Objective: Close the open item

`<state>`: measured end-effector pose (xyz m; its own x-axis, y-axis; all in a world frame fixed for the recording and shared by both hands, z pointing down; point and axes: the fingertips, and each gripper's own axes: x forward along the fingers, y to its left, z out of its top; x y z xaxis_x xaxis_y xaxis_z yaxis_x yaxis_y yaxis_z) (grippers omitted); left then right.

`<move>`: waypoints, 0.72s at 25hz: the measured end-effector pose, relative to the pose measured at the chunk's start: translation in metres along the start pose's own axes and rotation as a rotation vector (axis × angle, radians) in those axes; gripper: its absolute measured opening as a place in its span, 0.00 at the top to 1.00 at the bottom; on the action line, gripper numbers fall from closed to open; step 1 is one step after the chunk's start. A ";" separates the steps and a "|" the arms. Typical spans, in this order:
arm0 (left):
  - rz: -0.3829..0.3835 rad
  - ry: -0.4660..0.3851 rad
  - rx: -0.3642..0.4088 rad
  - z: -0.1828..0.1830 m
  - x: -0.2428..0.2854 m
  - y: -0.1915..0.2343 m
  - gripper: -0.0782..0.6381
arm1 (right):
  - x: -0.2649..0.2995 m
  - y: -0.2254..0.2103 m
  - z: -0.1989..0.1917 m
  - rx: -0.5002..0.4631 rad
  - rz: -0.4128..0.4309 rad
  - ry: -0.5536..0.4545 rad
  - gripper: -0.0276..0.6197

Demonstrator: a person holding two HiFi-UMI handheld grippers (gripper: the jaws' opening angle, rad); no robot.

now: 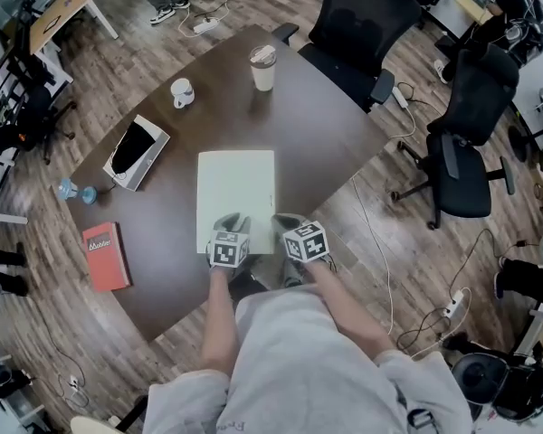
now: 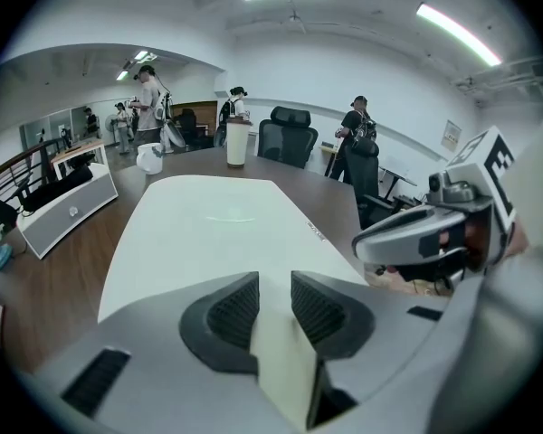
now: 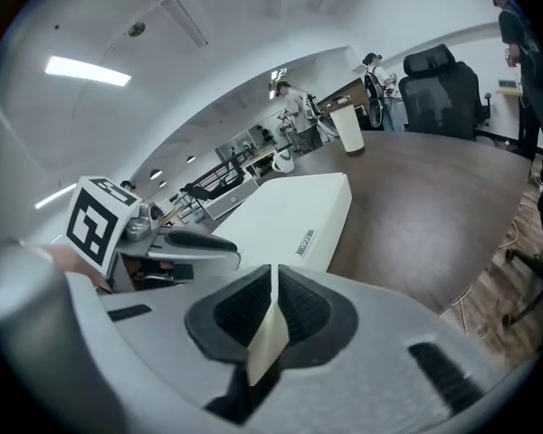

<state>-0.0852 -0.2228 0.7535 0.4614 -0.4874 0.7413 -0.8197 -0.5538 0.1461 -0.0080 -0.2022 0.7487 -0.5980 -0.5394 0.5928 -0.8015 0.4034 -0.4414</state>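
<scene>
A pale, flat rectangular box (image 1: 235,188) lies in the middle of the dark brown table (image 1: 326,143), seen lengthwise in both gripper views (image 2: 208,220) (image 3: 294,206). Both grippers are at its near edge. My left gripper (image 1: 233,223) (image 2: 274,287) stands partly open; a cream flap (image 2: 285,364) runs between its jaws with a gap showing beside it. My right gripper (image 1: 286,221) (image 3: 273,287) is shut on a thin cream flap (image 3: 266,342), which is pinched edge-on between the pads. How the flaps join the box is hidden by the gripper bodies.
A paper cup (image 1: 263,67) and a white mug (image 1: 182,92) stand at the table's far side. An open white case with a black inside (image 1: 136,152), a blue object (image 1: 72,191) and a red book (image 1: 106,256) lie to the left. Office chairs (image 1: 466,152) and floor cables are on the right.
</scene>
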 end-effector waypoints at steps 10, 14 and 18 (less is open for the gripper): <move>0.047 -0.002 -0.002 -0.003 0.005 0.009 0.78 | 0.020 -0.001 -0.003 -0.114 -0.093 0.099 0.95; 0.060 -0.004 -0.025 0.002 0.006 0.014 0.78 | 0.024 -0.002 0.003 -0.144 -0.114 0.087 0.95; 0.064 0.000 -0.029 0.001 0.007 0.010 0.78 | 0.002 -0.003 0.019 -0.123 -0.085 -0.033 0.95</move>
<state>-0.0901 -0.2319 0.7595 0.4075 -0.5213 0.7498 -0.8571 -0.5016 0.1170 -0.0071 -0.2186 0.7379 -0.5296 -0.5988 0.6008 -0.8441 0.4419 -0.3036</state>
